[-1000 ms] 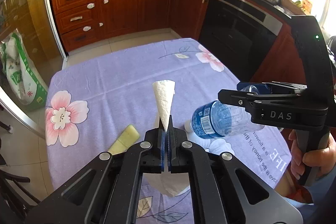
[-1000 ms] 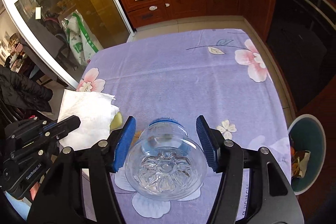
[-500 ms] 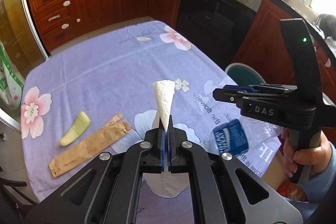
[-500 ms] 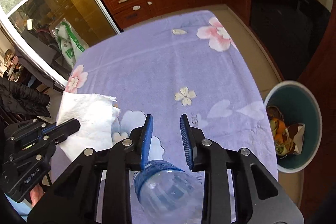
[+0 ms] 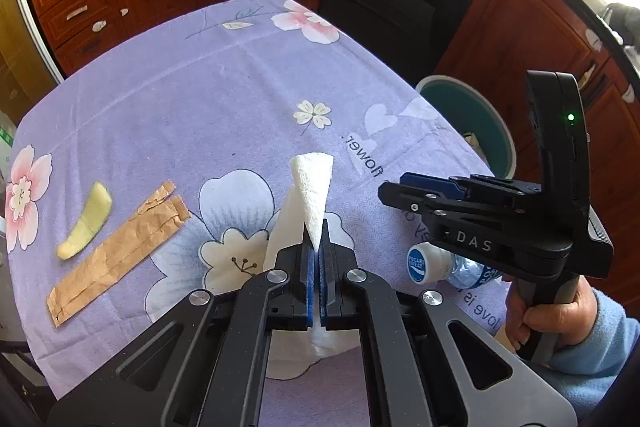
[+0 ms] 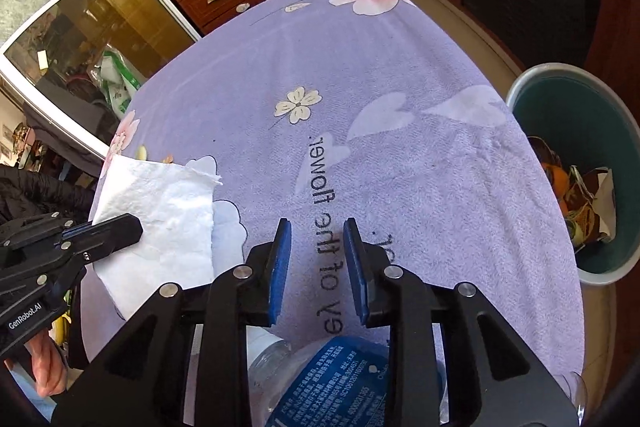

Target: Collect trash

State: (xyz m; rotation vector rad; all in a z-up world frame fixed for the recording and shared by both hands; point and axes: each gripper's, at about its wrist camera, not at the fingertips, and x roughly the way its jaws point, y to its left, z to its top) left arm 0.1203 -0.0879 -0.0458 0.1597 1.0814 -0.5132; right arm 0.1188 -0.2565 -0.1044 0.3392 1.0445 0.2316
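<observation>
My left gripper is shut on a white paper napkin and holds it above the purple flowered tablecloth; the napkin also shows in the right wrist view. My right gripper is open with nothing between its pads. A clear plastic bottle with a blue label lies on the cloth under the right gripper's body; its white cap shows in the left wrist view. The right gripper is to the right of the napkin.
A teal trash bin with rubbish inside stands on the floor off the table's right edge, also in the left wrist view. A brown paper wrapper and a pale peel strip lie at the left. Wooden cabinets and an oven stand behind.
The right gripper let go of the bottle, which now lies on the cloth beneath it. Its jaws narrowed, then opened a little. The left gripper carried the napkin toward the bin side.
</observation>
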